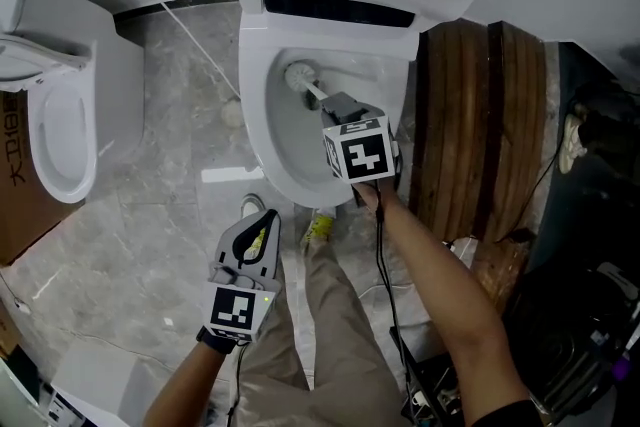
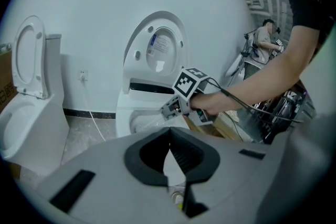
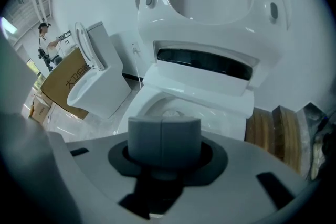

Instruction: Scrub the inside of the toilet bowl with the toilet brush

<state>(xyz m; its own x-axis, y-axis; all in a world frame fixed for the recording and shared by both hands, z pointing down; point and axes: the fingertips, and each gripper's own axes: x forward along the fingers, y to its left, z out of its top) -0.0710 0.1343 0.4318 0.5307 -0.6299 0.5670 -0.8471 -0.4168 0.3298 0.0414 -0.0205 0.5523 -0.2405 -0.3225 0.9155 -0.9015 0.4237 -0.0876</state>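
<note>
A glossy white ceramic toilet bowl [image 1: 256,120], lid raised, is recorded on grey veined marble floor [image 1: 170,215]. A second white toilet [image 1: 110,85] is noted well apart at the head view's left, and ribbed brown wooden planks [image 1: 480,115] crowd the bowl's other side. The toilet brush [image 1: 300,78] is clenched by the right gripper [image 1: 340,105], round bristle head down inside the bowl, handle slanting up toward the person. The left gripper [image 1: 262,225] is held closed and empty over the floor.

Wooden planks [image 1: 470,115] flank the open toilet bowl [image 1: 256,130].
</note>
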